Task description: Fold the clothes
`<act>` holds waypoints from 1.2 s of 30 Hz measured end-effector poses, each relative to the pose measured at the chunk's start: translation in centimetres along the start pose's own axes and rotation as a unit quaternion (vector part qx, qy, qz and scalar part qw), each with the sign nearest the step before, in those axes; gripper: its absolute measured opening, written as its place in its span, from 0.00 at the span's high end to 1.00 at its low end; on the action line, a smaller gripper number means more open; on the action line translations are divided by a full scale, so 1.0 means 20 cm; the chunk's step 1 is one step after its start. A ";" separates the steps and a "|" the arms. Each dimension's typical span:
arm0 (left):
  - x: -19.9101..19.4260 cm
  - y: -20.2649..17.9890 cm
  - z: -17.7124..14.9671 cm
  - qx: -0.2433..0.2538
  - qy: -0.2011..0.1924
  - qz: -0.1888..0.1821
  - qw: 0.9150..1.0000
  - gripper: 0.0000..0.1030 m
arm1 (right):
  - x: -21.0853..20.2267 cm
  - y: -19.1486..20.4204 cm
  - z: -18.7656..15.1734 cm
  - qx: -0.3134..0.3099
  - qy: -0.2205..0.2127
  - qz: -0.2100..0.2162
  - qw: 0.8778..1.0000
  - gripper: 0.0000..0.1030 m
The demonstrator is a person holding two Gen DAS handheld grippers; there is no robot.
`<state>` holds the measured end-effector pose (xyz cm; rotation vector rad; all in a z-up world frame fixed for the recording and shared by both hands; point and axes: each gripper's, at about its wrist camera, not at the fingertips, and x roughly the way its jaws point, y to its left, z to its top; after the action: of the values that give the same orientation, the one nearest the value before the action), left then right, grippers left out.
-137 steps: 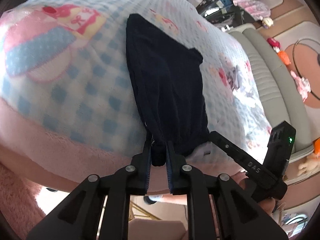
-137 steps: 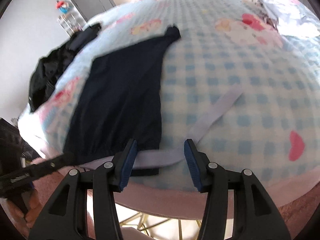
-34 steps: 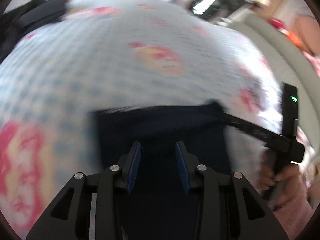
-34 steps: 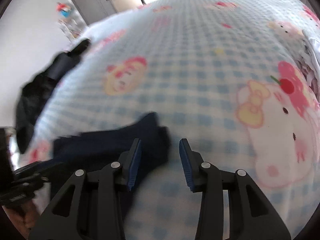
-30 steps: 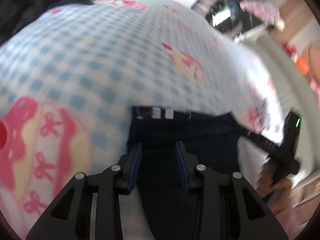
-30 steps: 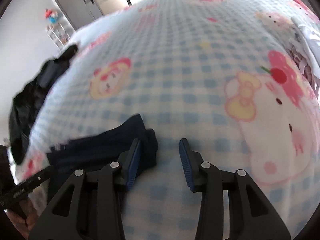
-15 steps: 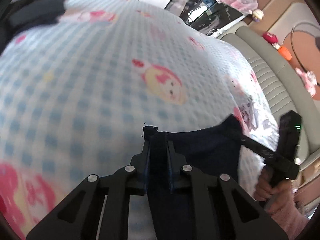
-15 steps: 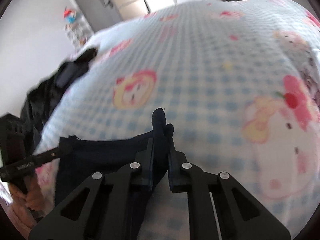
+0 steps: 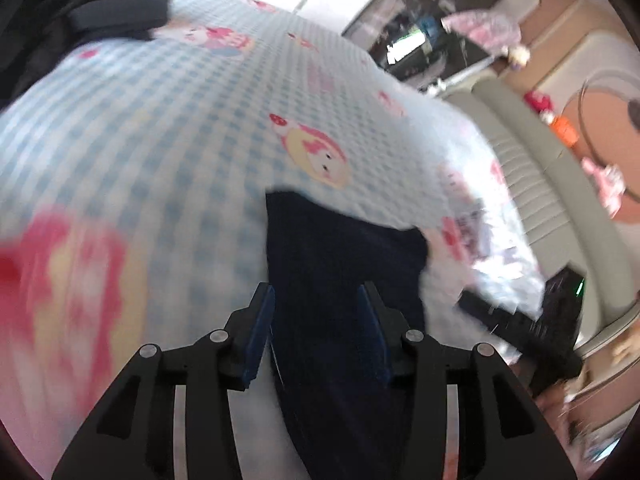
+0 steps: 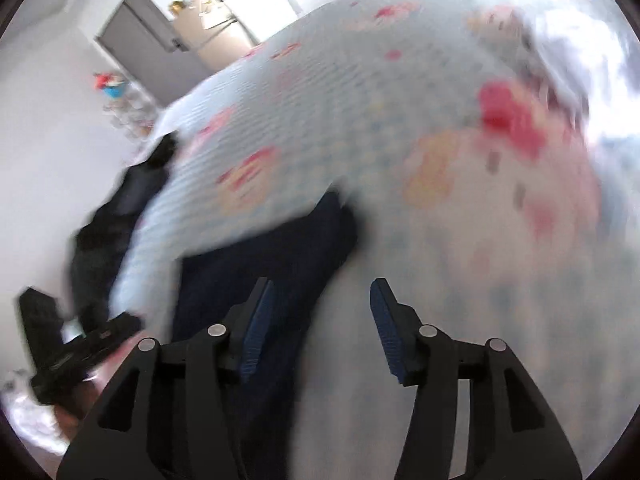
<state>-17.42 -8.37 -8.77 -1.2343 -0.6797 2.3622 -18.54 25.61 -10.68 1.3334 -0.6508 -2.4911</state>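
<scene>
Garment: a dark navy garment (image 9: 340, 264) lies flat on the blanket (image 9: 160, 120), reaching toward its near edge; both views are blurred.
Left gripper: the left gripper (image 9: 316, 320) has its jaws spread over the garment, holding nothing.
Right gripper: the right gripper (image 10: 320, 320) is also spread, above the garment's right edge, holding nothing.
Progress: the garment looks laid out or partly folded; how many folds are done I cannot tell. Further folds probably remain.
Other clothes: a black pile (image 10: 120, 216) lies at the blanket's far left edge, probably still to fold.
Containers: none is visible.
</scene>
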 end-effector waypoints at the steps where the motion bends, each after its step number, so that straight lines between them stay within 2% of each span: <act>1: -0.04 0.00 -0.07 -0.013 -0.004 -0.009 1.000 0.55 | -0.03 0.02 -0.08 0.001 0.011 0.021 1.000 0.49; 5: -0.04 -0.01 -0.30 -0.025 0.016 -0.013 0.999 0.55 | -0.07 0.18 -0.42 -0.064 0.046 0.004 0.997 0.49; 7: -0.02 0.00 -0.38 -0.031 0.038 0.005 0.999 0.55 | -0.06 0.21 -0.53 -0.078 0.052 -0.010 0.996 0.49; 9: -0.01 -0.01 -0.45 -0.031 0.043 0.009 0.999 0.55 | -0.06 0.22 -0.60 -0.083 0.059 -0.022 0.995 0.49; 10: -0.01 -0.01 -0.48 -0.027 0.041 0.022 0.999 0.55 | -0.06 0.22 -0.63 -0.086 0.060 -0.027 0.994 0.49; 12: 0.00 -0.02 -0.52 0.002 0.044 0.079 0.996 0.55 | -0.06 0.19 -0.67 -0.073 0.061 -0.047 0.994 0.49; 13: 0.00 -0.03 -0.53 0.013 0.047 0.101 0.994 0.53 | -0.04 0.19 -0.66 -0.064 0.063 -0.054 0.994 0.53; 15: -0.01 -0.04 -0.54 0.023 0.041 0.109 0.993 0.53 | -0.07 0.15 -0.68 -0.051 0.064 -0.058 0.995 0.53; 17: -0.04 -0.05 -0.54 0.016 0.029 0.102 0.994 0.54 | -0.11 0.14 -0.68 -0.062 0.057 -0.076 0.994 0.53; 19: -0.07 -0.05 -0.53 0.004 0.013 0.073 0.997 0.54 | -0.15 0.12 -0.68 -0.069 0.043 -0.110 0.991 0.53; 20: -0.11 -0.03 -0.54 -0.002 0.013 0.052 0.999 0.54 | -0.17 0.10 -0.66 -0.060 0.039 -0.107 0.992 0.53; 24: -0.06 0.02 -0.55 -0.035 0.026 0.003 0.999 0.54 | -0.20 0.06 -0.62 -0.006 0.026 -0.022 0.999 0.50; 27: -0.03 0.07 -0.55 -0.053 0.032 0.005 0.998 0.54 | -0.09 0.13 -0.58 -0.022 0.025 -0.019 0.999 0.49; 31: -0.05 0.08 -0.55 -0.046 0.028 0.013 0.998 0.54 | 0.07 0.15 -0.59 -0.039 0.050 -0.066 0.996 0.53; 36: -0.13 0.05 -0.55 -0.022 0.006 0.034 0.999 0.54 | -0.02 0.13 -0.57 -0.044 0.041 -0.089 0.994 0.55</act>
<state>-6.97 -8.02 -13.20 -1.3081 -0.7006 2.4052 -8.80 20.41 -14.57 1.5104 -0.4176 -2.5520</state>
